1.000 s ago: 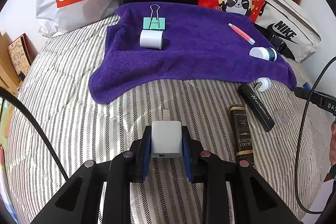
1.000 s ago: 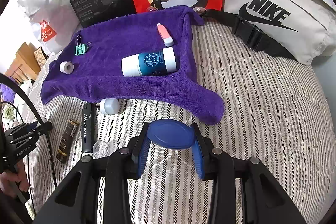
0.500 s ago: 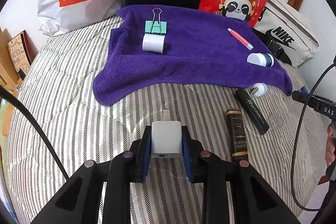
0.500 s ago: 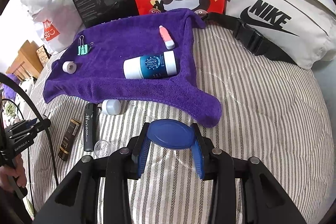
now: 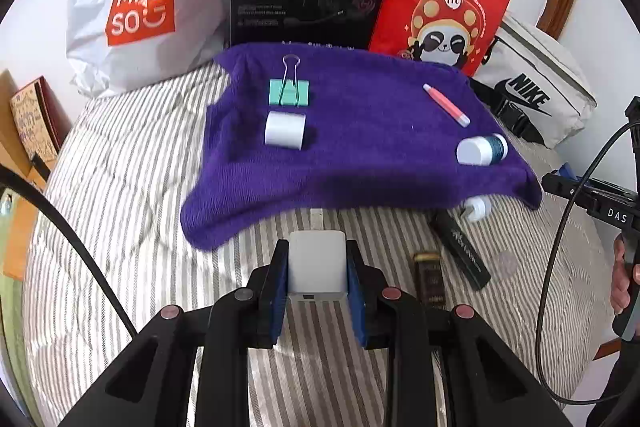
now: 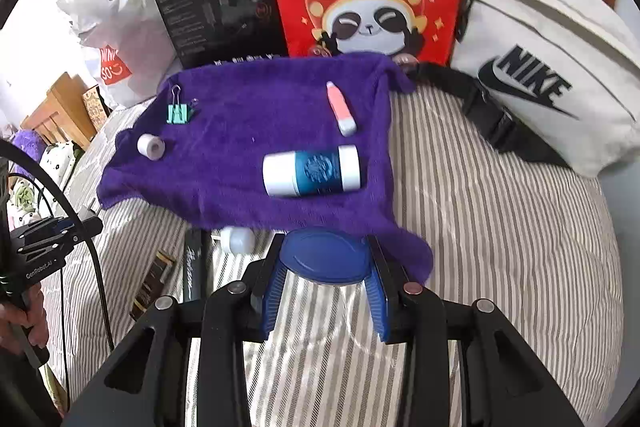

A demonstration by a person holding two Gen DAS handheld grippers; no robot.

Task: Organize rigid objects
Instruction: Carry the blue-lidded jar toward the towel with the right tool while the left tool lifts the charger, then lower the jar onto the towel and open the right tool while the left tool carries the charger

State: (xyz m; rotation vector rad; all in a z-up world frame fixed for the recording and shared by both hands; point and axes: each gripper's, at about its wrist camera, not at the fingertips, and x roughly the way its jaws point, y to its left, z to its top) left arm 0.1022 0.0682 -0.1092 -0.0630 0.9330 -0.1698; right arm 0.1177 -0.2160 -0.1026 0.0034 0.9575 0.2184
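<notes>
White charger block [image 5: 317, 265] pinched in left claw [image 5: 317, 281] above striped bed [image 5: 120, 187]. Right claw [image 6: 325, 277] clamps blue oval object [image 6: 325, 255], possibly a lid. Purple towel [image 5: 360, 147] carries binder clip [image 5: 289, 91], bottle [image 6: 312, 171].

Two fisheye wrist cameras look steeply down along their jaws at a striped bed [image 5: 120, 187], close up. Both views share the purple towel [image 5: 360, 147] [image 6: 248, 147].

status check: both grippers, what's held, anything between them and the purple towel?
Left gripper shut on white charger. Right gripper shut on blue oval case. Both over striped bedding, short of purple towel. Path looks clear.
</notes>
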